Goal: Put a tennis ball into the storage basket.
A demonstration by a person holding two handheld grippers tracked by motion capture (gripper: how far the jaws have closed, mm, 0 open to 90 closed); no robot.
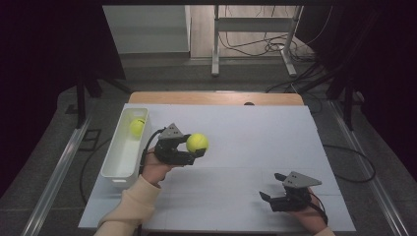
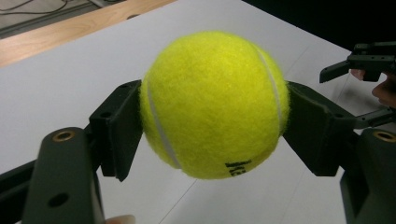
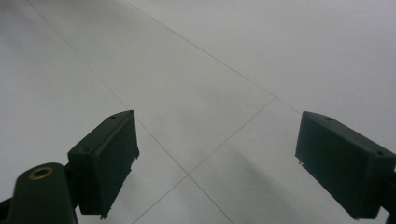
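High view: I see a white table (image 1: 246,132) with a person's two forearms coming in from six o'clock. At about nine o'clock from the table's middle, the left gripper (image 1: 195,148) is clamped on a yellow tennis ball (image 1: 197,142), held up off the surface. In the left gripper view, I see both black jaws pressed against opposite sides of that ball, with dark lettering near its underside that I cannot read. Further toward nine o'clock, just beside the left gripper, a long white bin (image 1: 114,160) sits along the table's edge, and a second tennis ball (image 1: 137,126) lies inside it at its far end. At about five o'clock, the right gripper (image 1: 273,189) rests low near the table's front edge. In the right gripper view, its jaws stand wide apart over bare table, gripping nothing.
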